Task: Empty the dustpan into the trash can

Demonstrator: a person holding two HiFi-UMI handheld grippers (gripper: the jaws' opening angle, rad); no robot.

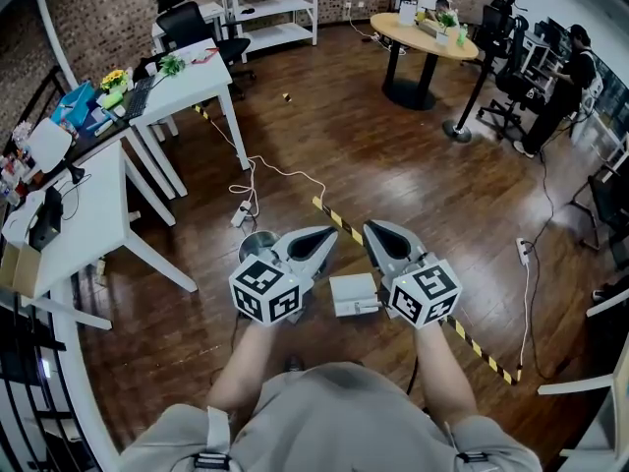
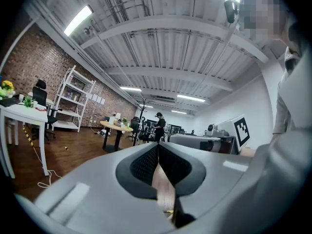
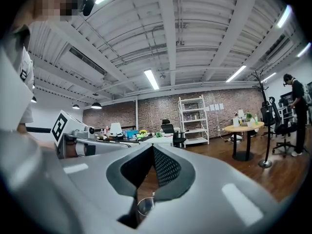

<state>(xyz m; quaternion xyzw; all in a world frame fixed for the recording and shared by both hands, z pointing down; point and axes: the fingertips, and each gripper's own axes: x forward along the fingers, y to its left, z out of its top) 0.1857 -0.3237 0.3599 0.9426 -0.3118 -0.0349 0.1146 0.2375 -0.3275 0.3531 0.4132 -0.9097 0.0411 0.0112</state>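
In the head view both grippers are held level in front of the person's waist, above the wooden floor. The left gripper (image 1: 330, 233) (image 2: 158, 146) is shut with nothing between its jaws. The right gripper (image 1: 370, 227) (image 3: 152, 148) is shut and empty too. On the floor between and below them lies a white dustpan (image 1: 354, 294), partly hidden by the right gripper. A small round metal trash can (image 1: 257, 246) stands just left of it, half hidden by the left gripper; its rim (image 3: 145, 206) shows below the right gripper's jaws.
White desks (image 1: 93, 219) line the left side. A yellow-and-black tape strip (image 1: 482, 352) crosses the floor, with a white cable and power strip (image 1: 241, 214) nearby. A round table (image 1: 423, 37), office chairs and a standing person (image 1: 560, 87) are far off.
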